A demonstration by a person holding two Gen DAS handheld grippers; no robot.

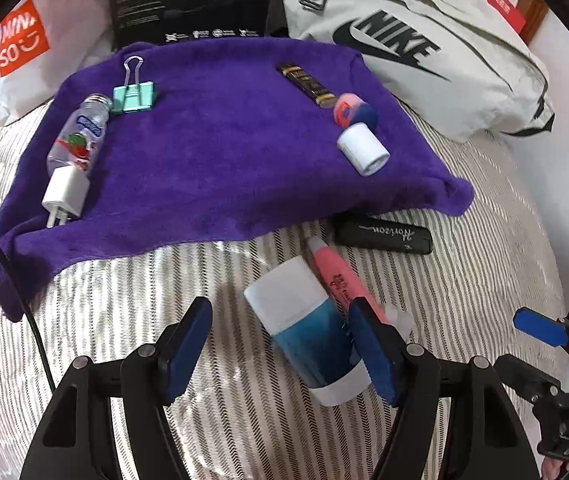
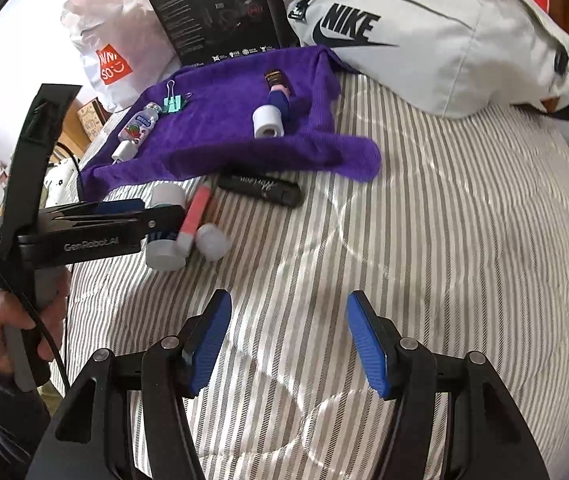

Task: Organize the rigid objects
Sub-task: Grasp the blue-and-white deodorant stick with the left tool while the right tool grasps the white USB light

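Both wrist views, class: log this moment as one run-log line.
left gripper: open, around blue-white bottle | right gripper: open, empty, over striped bedding | pink highlighter: beside bottle | purple towel: six items

Towel [image 1: 204,140] on bed [image 1: 484,240], far side. On towel: binder clip [image 1: 132,94], bottle [image 1: 78,132], charger [image 1: 64,194] along left edge; cap [image 1: 362,150] right. Highlighter [image 1: 336,276], deodorant stick [image 1: 308,328] on bed before towel.

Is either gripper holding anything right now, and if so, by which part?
Nothing is held. The left gripper is open around the blue-and-white container lying on the bedspread, not clamped. The right gripper is open over bare bedspread.
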